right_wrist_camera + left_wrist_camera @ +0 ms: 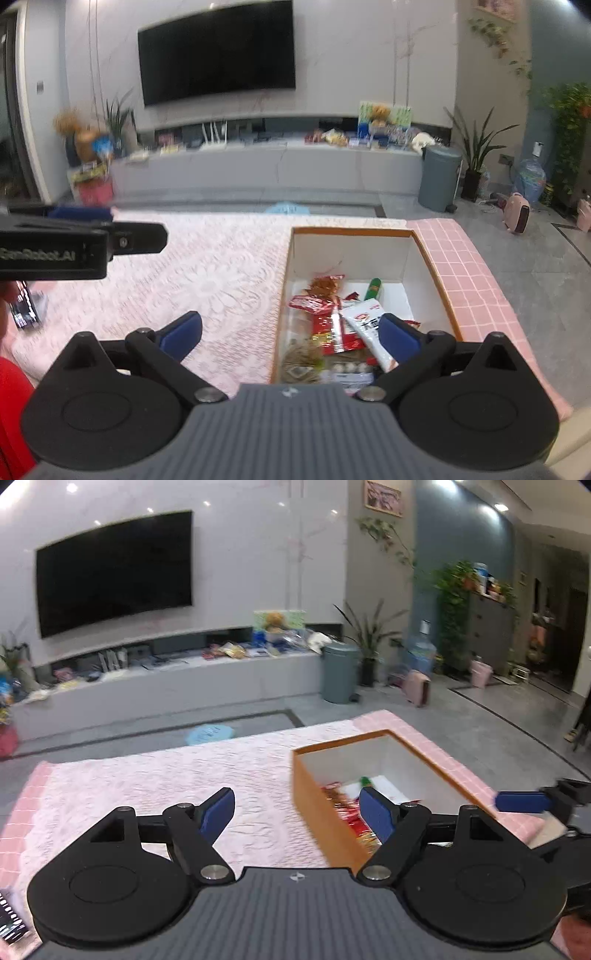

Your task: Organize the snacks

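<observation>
Two handheld grippers are seen raised above a table draped in a pale pink lace cloth (207,273), with nothing held in either. At far left, a dark phone-like object (25,309) lies near the cloth's edge, and a red sleeve (11,406) is glimpsed at the frame border. The left gripper (297,814) is held with its blue pads spread wide over bare cloth, which stretches open and uncluttered toward the table's far edge. Further right, the right gripper (290,334) is likewise spread wide, one pad over the cloth and the other over the box. An orange-walled, white-lined box (436,280) is set at the table's right side, on the cloth, just inside a pink checked border (476,280) that runs along the edge. Inside it, snack packets (332,325) are piled loosely: red wrappers, a white pouch (364,325) lying tilted, a green tube (373,288) against the far wall, and brownish packets nearest the camera. Grey floor is visible beyond the right edge.
</observation>
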Motion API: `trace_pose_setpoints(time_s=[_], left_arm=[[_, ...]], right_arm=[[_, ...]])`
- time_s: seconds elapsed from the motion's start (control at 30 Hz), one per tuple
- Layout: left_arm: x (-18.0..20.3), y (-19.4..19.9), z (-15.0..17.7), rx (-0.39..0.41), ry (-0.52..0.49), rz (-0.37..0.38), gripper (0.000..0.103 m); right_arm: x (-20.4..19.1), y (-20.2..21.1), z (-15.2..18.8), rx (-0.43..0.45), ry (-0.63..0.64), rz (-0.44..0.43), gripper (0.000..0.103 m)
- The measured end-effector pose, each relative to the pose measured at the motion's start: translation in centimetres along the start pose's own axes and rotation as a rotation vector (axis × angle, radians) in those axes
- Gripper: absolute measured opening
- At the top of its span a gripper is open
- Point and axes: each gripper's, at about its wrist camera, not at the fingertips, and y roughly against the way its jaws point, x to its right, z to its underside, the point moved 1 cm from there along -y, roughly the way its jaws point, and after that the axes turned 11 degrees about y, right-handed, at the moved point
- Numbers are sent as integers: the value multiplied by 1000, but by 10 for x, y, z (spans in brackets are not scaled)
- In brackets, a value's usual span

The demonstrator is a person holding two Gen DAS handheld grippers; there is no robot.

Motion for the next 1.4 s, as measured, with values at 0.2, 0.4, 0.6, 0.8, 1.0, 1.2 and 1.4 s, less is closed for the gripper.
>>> trace_pose_setpoints(time_s=[0.2, 0.4, 0.6, 0.8, 1.0, 1.2, 1.4], left_arm=[[-9, 20, 28, 75, 20, -93, 95], [-9, 20, 57, 23, 39, -68, 95], [-12, 9, 77, -31, 66, -80, 95], [-9, -5, 94, -102, 77, -80, 95], [-10, -18, 111, -185, 96, -69, 95], [-12, -22, 118, -218, 88, -89, 95], [-10, -20, 117, -221, 87, -98, 95]], right_arm=[[-17, 25, 29, 96, -30, 100, 100], [-25, 35, 57, 136, -49, 221, 100], [-36, 28, 77, 136, 22, 268, 100], [-29, 14, 89, 125, -3, 247, 100], [-25, 8, 97, 118, -55, 229, 100], [-24, 5, 100, 112, -75, 220, 100], [-23, 4, 102, 118, -81, 219, 100]])
